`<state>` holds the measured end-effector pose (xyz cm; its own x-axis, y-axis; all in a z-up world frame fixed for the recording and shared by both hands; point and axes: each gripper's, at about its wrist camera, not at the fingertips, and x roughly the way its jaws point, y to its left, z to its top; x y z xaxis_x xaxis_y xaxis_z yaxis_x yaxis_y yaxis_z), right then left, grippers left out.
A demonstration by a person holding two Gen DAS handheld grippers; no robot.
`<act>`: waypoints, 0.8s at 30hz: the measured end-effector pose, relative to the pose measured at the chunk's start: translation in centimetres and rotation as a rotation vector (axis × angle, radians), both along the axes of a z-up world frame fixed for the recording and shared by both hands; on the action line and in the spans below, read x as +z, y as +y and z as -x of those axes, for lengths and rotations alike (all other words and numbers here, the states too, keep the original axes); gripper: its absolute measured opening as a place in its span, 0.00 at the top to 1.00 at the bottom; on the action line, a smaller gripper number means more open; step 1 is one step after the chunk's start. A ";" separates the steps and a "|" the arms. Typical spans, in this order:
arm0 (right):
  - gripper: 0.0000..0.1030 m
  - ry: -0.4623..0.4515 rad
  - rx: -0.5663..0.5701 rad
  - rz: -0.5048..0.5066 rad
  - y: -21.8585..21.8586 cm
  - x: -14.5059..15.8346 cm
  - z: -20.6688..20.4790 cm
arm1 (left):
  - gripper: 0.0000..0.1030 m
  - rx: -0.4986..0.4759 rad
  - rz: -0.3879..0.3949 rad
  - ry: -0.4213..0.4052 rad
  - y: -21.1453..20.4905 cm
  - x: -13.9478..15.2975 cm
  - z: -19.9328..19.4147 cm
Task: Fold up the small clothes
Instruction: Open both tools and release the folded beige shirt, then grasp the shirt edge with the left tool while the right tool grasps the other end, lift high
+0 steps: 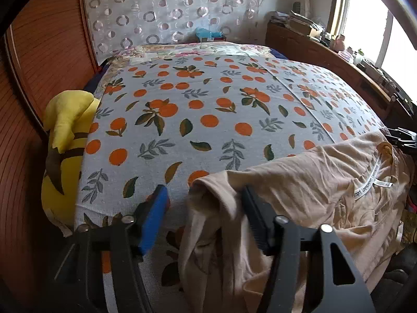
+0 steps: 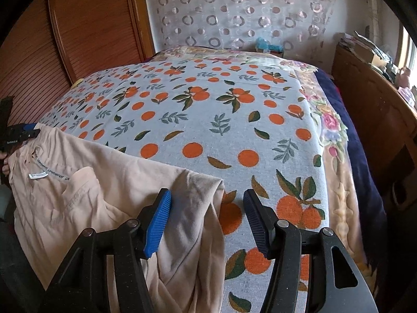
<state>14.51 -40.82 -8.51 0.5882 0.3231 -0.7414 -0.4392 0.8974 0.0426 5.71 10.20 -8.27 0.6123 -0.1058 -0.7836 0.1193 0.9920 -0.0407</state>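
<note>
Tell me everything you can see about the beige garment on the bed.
The beige garment is a thin, wrinkled, soft-looking top, lying spread at the near edge of the orange-print bedspread and hanging over it. A white neck tape with printed lettering and a small white label show at its collar. Each folded corner sits between open fingers: the left gripper at one side, the right gripper at the other, pads not visibly clamping it.

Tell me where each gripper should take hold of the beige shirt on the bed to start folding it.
Probably grip the beige shirt at its two sleeve corners. The bunched sleeve already sits between the left gripper pads; the other sleeve between the right gripper pads. Come from the bed's near edge, jaws open, closing on the raised folds.
</note>
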 end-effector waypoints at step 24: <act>0.92 -0.362 0.129 -0.156 -0.7 14.6 10.8 | 0.93 -0.060 0.134 -0.480 -2.0 17.8 9.2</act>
<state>3.76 -41.56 6.09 0.7492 0.5033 -0.4305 -0.5591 0.8291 -0.0037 -3.44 8.15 9.57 0.8899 -0.2324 -0.3924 0.2127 0.9726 -0.0938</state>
